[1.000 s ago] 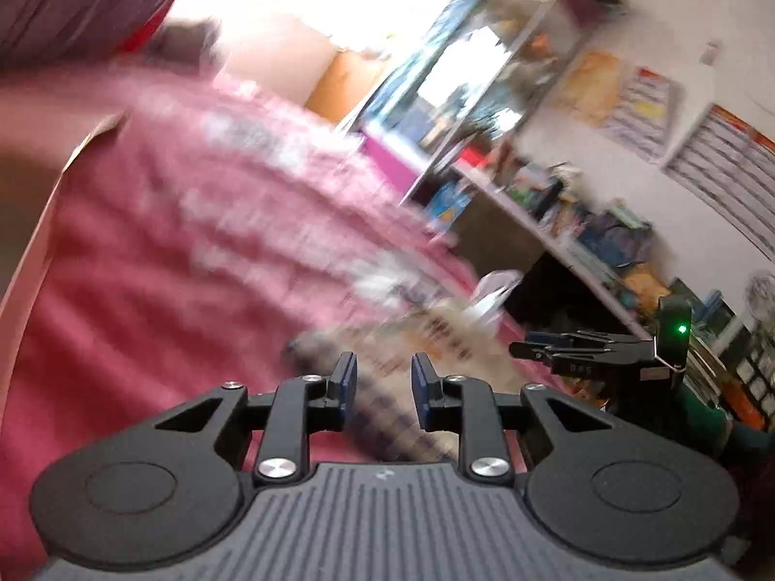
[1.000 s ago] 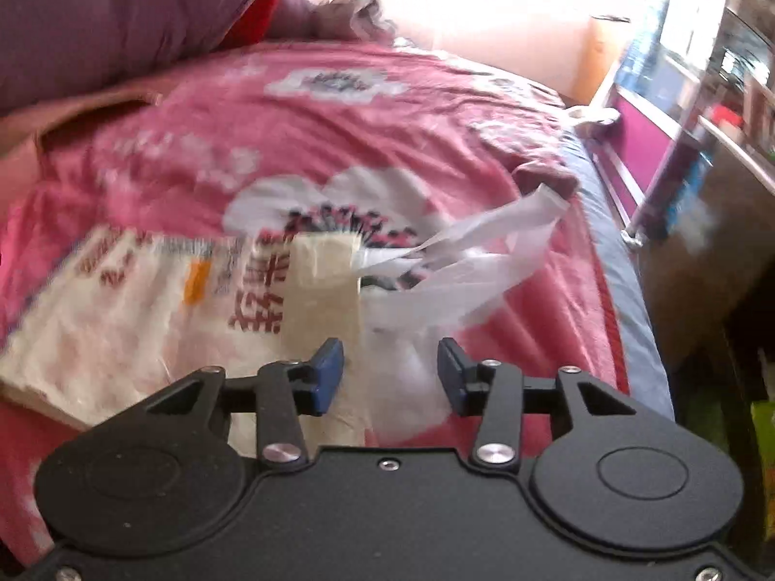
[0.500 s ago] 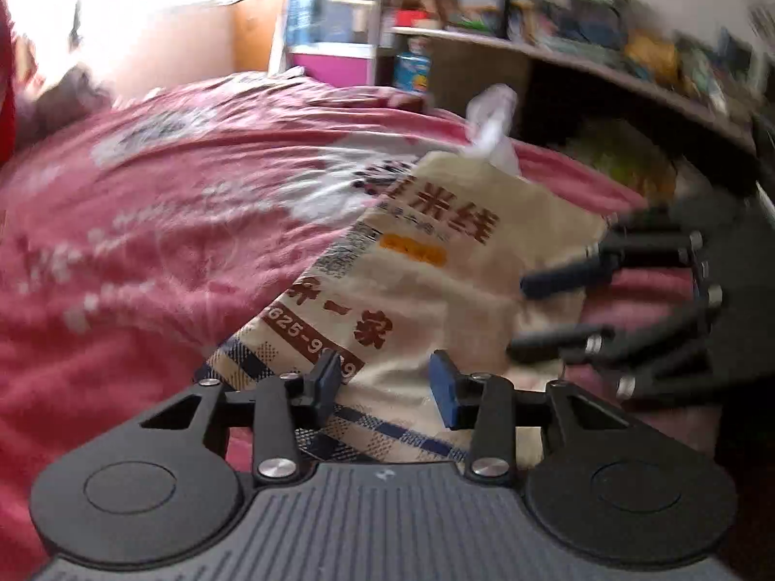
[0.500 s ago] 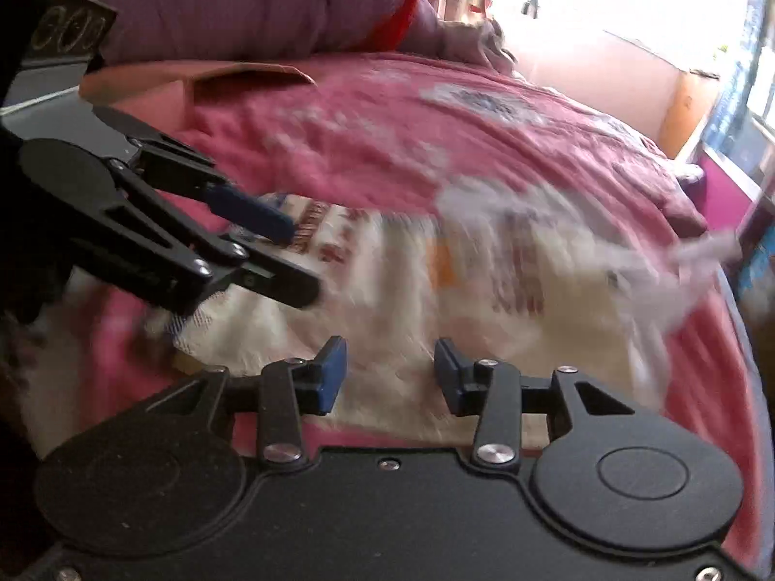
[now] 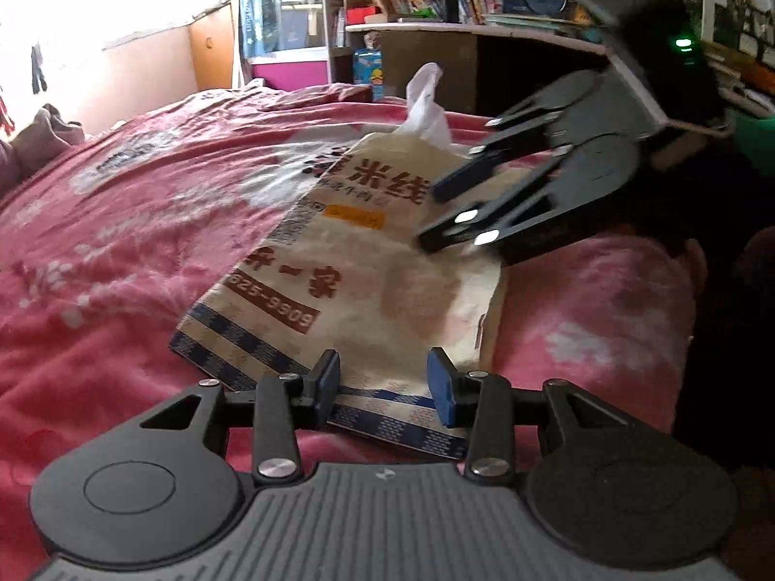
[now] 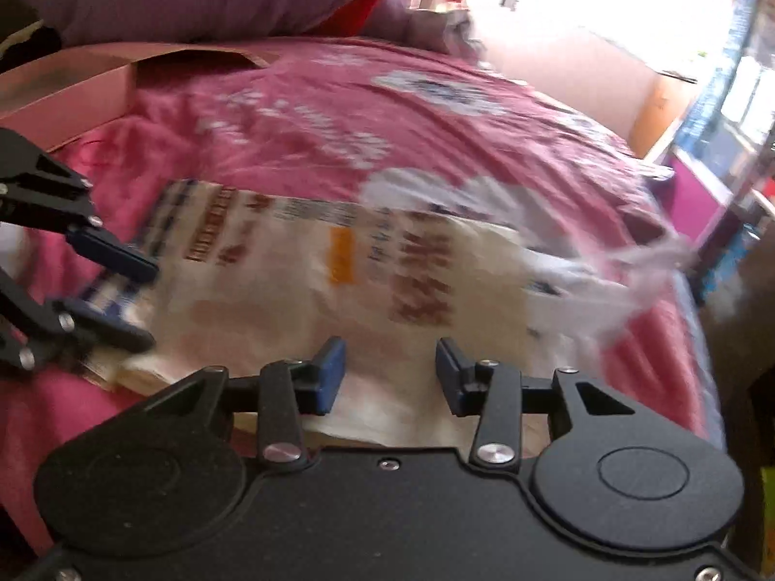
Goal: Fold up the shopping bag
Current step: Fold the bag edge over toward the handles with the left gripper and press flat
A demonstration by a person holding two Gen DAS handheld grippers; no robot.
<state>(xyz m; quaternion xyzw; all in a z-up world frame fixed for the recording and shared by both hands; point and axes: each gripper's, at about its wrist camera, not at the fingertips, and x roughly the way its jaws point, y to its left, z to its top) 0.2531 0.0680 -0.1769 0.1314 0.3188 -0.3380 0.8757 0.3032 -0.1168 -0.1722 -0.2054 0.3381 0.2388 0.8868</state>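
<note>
Left wrist view: left gripper [image 5: 382, 380] fingers closing, empty, over the shopping bag's [image 5: 368, 261] near edge; right gripper [image 6: 390, 375] fingers parted, empty.

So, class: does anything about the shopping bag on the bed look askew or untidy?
Yes. The shopping bag lies flat but skewed on the pink blanket, and its white handles stick up crumpled at the far end rather than lying flat. Nothing looks torn or spilled.
</note>
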